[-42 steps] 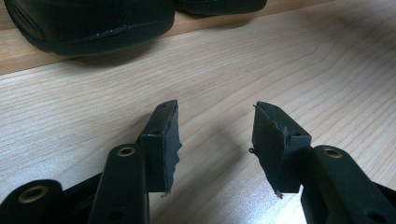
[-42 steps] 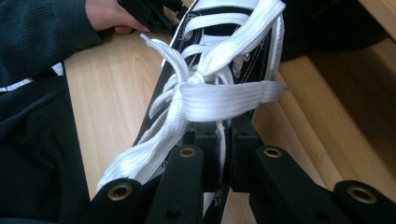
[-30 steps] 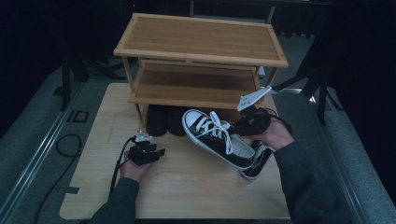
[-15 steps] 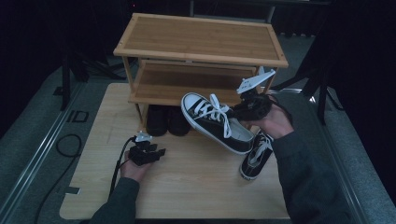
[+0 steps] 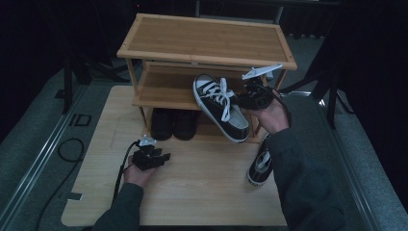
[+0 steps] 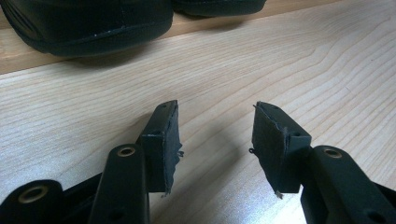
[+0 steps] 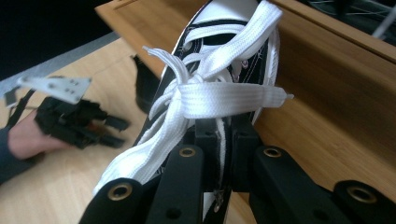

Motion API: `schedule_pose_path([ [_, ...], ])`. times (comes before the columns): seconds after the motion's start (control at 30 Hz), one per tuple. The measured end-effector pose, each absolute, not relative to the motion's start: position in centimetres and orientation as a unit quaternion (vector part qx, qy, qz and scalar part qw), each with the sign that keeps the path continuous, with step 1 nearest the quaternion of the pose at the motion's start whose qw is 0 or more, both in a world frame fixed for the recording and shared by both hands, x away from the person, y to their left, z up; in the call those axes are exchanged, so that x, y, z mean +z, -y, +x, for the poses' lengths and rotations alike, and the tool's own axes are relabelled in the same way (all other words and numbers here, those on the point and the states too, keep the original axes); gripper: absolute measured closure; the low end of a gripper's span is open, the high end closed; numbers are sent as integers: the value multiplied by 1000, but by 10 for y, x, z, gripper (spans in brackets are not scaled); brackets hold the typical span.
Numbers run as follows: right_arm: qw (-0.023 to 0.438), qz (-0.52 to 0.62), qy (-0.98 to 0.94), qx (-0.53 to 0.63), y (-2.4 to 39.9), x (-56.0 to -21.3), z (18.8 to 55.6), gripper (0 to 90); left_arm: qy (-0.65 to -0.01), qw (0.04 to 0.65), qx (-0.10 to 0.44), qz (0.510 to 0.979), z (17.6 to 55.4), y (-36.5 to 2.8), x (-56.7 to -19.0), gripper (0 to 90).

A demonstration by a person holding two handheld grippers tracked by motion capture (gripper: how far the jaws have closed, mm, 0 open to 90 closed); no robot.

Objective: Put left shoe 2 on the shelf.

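Floor marking: the letters "ID" (image 5: 80,120), dark on the grey floor, just off the table's (image 5: 202,202) left edge near its far left corner.
Shoes, shoe rack, grippers: no lettering, brand or number can be read on them.

Both of the person's forearms wear dark grey-green long sleeves (image 5: 300,185), loose and soft at the cuff. The left black two-jaw gripper (image 5: 153,157) carries a small grey plate on top and trails a thin black cable (image 5: 119,168). In the left gripper view its arms are glossy black with brass-ringed screw holes (image 6: 126,151), and the matte pads (image 6: 275,144) have frayed edges. The right black two-jaw gripper (image 5: 248,98) bears a grey three-cornered plate (image 5: 262,71) dotted with small holes.
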State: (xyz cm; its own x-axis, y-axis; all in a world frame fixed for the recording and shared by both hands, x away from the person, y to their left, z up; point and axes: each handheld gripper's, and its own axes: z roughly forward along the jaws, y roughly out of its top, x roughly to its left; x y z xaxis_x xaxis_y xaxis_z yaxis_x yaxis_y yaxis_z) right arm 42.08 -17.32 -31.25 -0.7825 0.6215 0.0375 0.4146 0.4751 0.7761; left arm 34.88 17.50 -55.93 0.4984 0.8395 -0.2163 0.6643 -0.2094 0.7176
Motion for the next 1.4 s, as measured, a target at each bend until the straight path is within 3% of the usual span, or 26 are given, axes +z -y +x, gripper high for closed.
schedule_pose_path([
  [0.5,161,360,-812,430,164,-323,430,855,-489,398,109,768,349,-175,-559,515],
  [0.7,147,384,-803,431,167,-331,437,850,-490,397,109,768,349,-175,-559,515],
  [0.9,128,397,-805,423,168,-328,437,791,-490,398,110,768,349,-175,-560,515],
  [1.1,134,388,-813,413,170,-327,437,708,-490,397,110,768,349,-175,-559,514],
  [1.4,153,364,-817,421,178,-319,429,659,-490,396,112,769,349,-174,-559,515],
])
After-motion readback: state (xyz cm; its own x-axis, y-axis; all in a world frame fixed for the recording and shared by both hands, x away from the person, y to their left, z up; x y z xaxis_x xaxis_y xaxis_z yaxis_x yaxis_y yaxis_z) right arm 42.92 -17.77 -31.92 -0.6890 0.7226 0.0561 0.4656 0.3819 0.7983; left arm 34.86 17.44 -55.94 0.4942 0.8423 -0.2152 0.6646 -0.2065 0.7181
